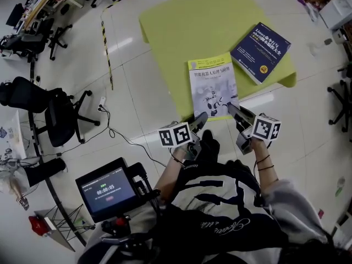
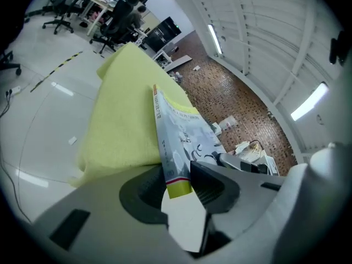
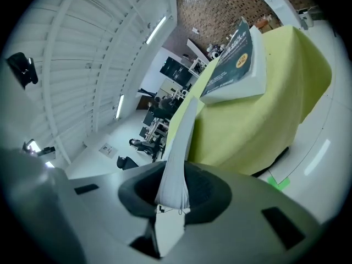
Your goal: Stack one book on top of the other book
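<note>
Where the yellow-green surface (image 1: 181, 26) ends nearest the person, the pale book (image 1: 212, 84) overhangs its edge, and the blue book (image 1: 260, 51) lies apart by the right corner. Left tongs (image 1: 199, 120) and right tongs (image 1: 235, 111) each clamp a near corner of the pale book.

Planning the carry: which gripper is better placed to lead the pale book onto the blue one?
Right, probably. The left gripper and right gripper clamp the pale book by its near corners, but the blue book lies to the right, so the right one can lead while the left follows.
</note>
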`<state>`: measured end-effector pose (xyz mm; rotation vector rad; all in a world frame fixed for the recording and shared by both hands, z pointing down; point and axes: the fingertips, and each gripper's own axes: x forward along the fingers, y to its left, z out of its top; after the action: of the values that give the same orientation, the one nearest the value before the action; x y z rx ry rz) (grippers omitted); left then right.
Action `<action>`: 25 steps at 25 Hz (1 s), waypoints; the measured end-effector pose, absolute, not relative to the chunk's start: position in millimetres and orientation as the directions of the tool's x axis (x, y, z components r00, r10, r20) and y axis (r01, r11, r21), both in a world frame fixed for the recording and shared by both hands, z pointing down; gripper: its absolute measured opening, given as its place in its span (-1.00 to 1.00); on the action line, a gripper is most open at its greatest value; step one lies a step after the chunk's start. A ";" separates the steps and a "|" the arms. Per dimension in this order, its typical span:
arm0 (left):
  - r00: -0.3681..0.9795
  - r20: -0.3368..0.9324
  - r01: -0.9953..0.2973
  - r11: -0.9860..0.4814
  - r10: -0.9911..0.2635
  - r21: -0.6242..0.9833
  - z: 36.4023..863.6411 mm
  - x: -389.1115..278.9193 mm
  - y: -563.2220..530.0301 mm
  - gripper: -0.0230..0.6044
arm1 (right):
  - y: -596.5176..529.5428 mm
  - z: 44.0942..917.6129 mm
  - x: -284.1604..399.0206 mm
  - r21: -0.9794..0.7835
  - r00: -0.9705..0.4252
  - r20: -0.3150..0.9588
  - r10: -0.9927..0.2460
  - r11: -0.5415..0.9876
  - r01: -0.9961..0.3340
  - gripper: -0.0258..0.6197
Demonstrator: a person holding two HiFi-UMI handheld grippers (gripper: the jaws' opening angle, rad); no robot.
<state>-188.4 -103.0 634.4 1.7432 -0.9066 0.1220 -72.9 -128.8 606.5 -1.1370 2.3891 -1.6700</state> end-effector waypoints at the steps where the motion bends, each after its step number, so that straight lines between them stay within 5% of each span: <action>1: 0.704 0.495 -0.626 -0.114 -0.509 0.772 628.3 -188.7 -103.2 -0.50 | -127.7 600.3 -73.8 -0.824 -0.736 0.367 -0.569 0.168 -0.541 -0.68; 25: 0.812 0.361 -0.555 -0.414 -0.459 0.721 497.9 -125.7 -118.6 -0.50 | -113.0 474.0 -12.7 -0.791 -0.633 0.215 -0.744 0.247 -0.559 -0.64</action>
<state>-125.7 -118.6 497.9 2.0760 -0.7475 0.1322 -12.7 -113.0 474.0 -1.2288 2.3113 -1.3316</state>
